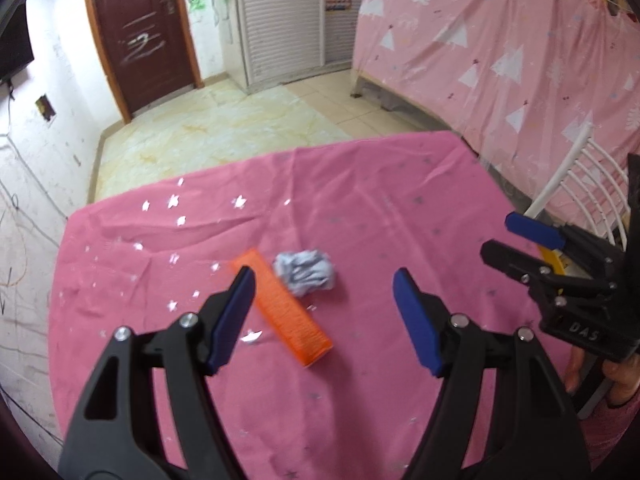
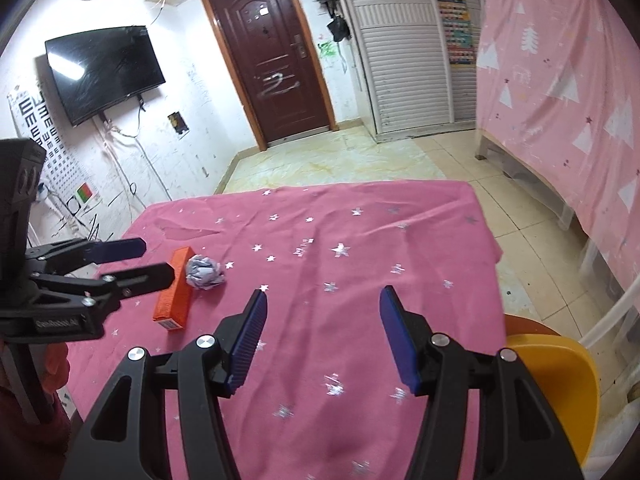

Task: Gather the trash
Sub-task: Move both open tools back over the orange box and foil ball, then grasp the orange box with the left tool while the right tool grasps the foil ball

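A crumpled ball of pale paper (image 1: pixel 305 275) lies on the pink star-print tablecloth (image 1: pixel 360 184), touching a long orange box (image 1: pixel 285 309) that lies flat beside it. My left gripper (image 1: pixel 324 312) hovers above and just short of both, open, nothing between its blue pads. In the right wrist view the paper ball (image 2: pixel 205 272) and orange box (image 2: pixel 175 294) sit at the left of the table. My right gripper (image 2: pixel 322 340) is open over bare cloth to their right, holding nothing. The left gripper (image 2: pixel 132 258) shows at that view's left edge, above the box.
The right gripper (image 1: pixel 516 236) also shows at the left wrist view's right edge. A yellow chair seat (image 2: pixel 556 388) and white chair back (image 1: pixel 576 176) stand at the table's right side. A pink-draped bed (image 2: pixel 568 92), a brown door (image 2: pixel 276 52) and tiled floor lie beyond.
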The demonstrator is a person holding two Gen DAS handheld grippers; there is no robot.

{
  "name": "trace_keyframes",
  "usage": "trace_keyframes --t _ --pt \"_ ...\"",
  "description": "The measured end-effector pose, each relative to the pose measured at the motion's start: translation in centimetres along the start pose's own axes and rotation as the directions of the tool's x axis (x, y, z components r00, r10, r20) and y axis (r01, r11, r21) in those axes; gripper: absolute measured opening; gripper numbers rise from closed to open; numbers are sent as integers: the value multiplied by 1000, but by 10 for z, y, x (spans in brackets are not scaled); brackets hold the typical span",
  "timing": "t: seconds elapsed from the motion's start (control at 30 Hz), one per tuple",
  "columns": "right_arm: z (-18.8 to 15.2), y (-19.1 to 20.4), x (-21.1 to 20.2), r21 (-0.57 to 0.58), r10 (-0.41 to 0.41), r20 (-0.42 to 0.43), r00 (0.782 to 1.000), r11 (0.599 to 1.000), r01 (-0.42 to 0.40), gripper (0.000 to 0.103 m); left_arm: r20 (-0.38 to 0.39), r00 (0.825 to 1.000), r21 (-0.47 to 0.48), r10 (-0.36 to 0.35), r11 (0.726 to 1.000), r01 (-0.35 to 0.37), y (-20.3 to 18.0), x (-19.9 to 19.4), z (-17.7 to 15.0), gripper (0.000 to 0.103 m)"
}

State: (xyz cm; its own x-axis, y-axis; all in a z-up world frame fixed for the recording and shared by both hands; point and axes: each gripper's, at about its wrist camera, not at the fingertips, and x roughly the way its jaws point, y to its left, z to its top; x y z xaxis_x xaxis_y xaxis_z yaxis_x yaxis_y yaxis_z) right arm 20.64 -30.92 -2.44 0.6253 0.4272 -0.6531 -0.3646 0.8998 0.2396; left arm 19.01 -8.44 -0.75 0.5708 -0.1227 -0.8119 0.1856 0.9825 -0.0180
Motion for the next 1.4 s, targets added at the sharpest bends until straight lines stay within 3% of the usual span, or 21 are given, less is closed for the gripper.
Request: trace_keyframes --t 0.27,0.77,0.83,0.9,1.07,1.4 --pt "4 25 18 -40 21 -25 999 999 -22 56 -51 999 -78 17 997 -21 28 18 -17 69" --pt "13 56 46 -93 43 -65 997 995 -49 58 -73 997 -74 30 997 -36 38 39 -20 68" --pt "14 62 51 -105 49 -72 996 993 -56 58 -61 998 -80 29 996 -34 42 38 -22 59" --pt "15 68 55 -114 55 -79 995 991 -64 58 -56 998 -81 20 996 -25 45 36 -23 40" --pt "18 84 66 -137 70 -96 993 987 -83 59 -52 998 -77 25 997 -29 53 34 -27 21" --pt "26 104 94 -147 108 -150 983 980 -131 59 -12 999 -132 44 990 -45 88 16 -30 21"
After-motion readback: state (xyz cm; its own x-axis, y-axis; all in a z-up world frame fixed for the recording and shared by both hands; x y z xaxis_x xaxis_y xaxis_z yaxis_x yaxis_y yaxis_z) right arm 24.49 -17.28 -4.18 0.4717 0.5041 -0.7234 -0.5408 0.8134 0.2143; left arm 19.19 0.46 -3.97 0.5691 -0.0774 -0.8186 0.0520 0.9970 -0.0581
